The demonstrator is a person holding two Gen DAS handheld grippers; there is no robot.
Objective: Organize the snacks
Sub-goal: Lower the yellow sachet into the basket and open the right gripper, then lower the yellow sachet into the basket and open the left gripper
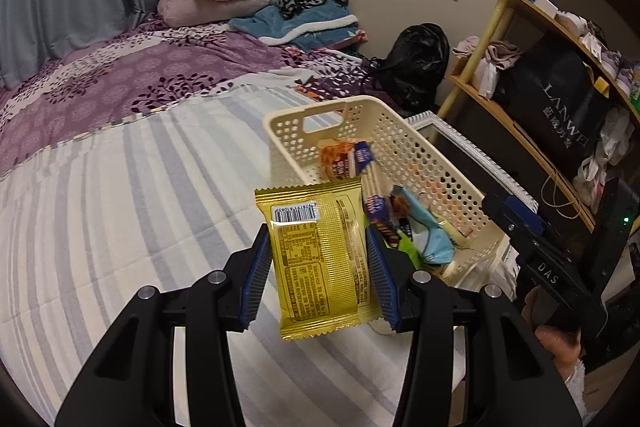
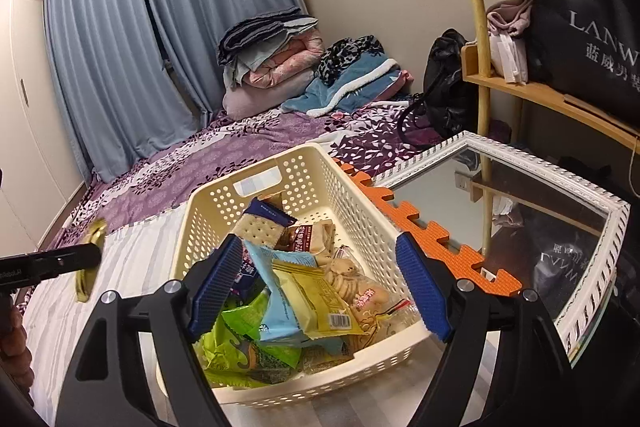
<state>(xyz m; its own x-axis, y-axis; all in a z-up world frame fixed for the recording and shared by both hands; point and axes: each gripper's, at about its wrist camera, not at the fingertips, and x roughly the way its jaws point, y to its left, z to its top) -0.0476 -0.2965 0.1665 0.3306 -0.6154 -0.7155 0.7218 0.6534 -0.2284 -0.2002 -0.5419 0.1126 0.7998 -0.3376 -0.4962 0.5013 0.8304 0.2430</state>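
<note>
1. The bed (image 1: 120, 187) fills most of both views, with a striped grey-and-white cover near the cameras and a purple floral quilt (image 2: 224, 155) farther back.
2. A white-framed mirror (image 2: 520, 195) lies at the bed's right side, with an orange foam mat (image 2: 420, 223) between it and the basket.
3. The cream perforated basket (image 2: 360, 211) sits on the striped cover and holds a loose pile of snack packets: a light blue packet (image 2: 280, 291), a green packet (image 2: 236, 343), a pale yellow packet (image 2: 316, 303) and a clear bag of small biscuits (image 2: 360, 291).
4. The right gripper (image 2: 320, 287) hovers over the basket's near end with its blue pads spread wide, holding nothing.
5. The left gripper (image 1: 320, 267) is clamped on a gold snack packet (image 1: 320, 259) (barcode side facing the camera), held upright above the striped cover, just beside the basket's near-left wall and outside it.
6. In the right wrist view that same packet shows edge-on at far left.
</note>
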